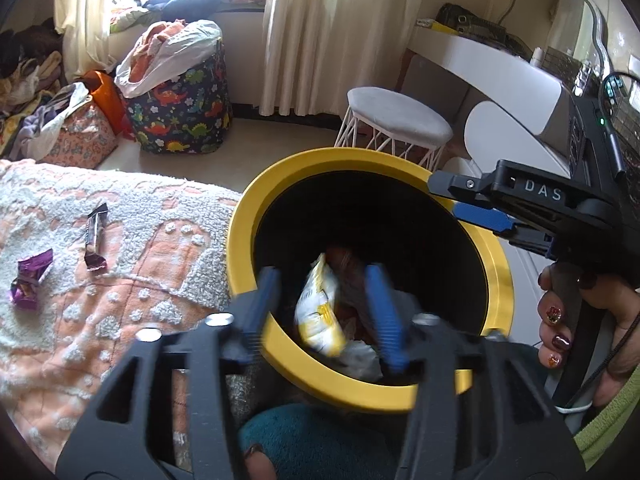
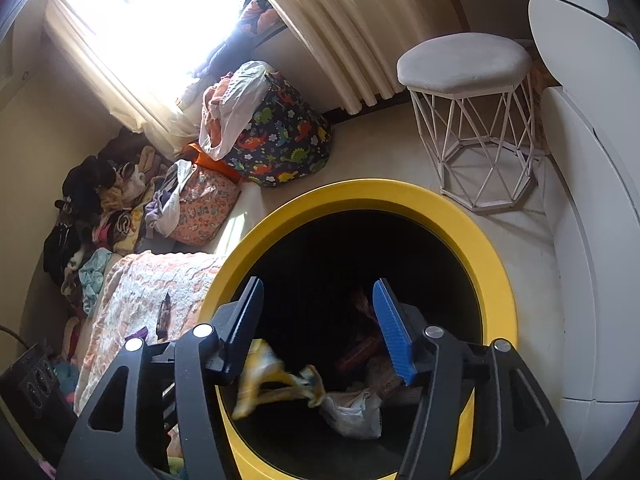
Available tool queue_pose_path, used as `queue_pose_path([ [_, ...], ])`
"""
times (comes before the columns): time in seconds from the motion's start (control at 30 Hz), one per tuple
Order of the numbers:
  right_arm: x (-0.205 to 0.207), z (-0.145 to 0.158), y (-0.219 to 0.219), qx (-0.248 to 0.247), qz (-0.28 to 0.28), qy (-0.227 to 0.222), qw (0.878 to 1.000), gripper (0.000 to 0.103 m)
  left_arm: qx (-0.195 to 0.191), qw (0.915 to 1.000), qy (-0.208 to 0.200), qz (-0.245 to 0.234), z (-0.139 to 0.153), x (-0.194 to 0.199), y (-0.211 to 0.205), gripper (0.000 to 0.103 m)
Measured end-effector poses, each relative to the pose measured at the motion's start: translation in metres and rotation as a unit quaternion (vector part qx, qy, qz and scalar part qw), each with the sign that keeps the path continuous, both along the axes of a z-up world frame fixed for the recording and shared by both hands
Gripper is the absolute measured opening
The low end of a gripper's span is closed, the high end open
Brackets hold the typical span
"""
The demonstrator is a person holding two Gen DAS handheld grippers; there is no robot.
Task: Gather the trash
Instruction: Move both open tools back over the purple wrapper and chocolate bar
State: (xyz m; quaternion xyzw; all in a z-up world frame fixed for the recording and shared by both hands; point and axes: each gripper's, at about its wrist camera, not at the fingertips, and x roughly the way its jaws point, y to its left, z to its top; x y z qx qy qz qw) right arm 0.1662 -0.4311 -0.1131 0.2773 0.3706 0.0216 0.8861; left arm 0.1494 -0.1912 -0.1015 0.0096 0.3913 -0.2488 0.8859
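Blue ribbed pads on my left tongs stand apart over the mouth of the round black bin with the yellow rim, and between them a yellow-and-white crinkled snack wrapper is blurred, apparently loose and dropping in. My right tongs are spread too, empty, hovering over the same opening. The bin already holds a crumpled white plastic bag and some reddish packets.

Two pieces are left on the peach-and-white tufted bedspread: a long dark bar wrapper and, near it, a crumpled purple foil wrapper. I reckon both are featherlight, limp and slick, so I'd pinch the bar at its middle and the foil across its bulk, pressing lightly into the pile.

Plenty of open bedspread around them; the bin rim touches the bed edge, and the white wire-frame stool stands well clear.
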Motion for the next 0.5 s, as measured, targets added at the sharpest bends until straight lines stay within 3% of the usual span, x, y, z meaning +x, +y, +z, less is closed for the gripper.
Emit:
queue_pose_path([
  [0.07,-0.001,0.002,0.0,-0.001,-0.004,-0.004,1.0,0.062,-0.012,0.9998,-0.011,0.011,0.005,-0.002,0.007,0.082],
  [0.13,-0.002,0.005,0.003,-0.003,-0.006,-0.011,1.0,0.067,-0.017,0.9994,-0.02,0.022,0.008,-0.001,0.015,0.088],
  [0.33,-0.003,0.018,0.025,-0.022,0.011,-0.045,0.999,0.075,-0.021,0.9964,-0.042,0.071,0.017,0.0,0.043,0.092],
  [0.5,-0.006,0.028,0.044,-0.033,0.029,-0.073,0.996,0.076,-0.013,0.9919,-0.068,0.107,0.028,-0.001,0.063,0.092],
])
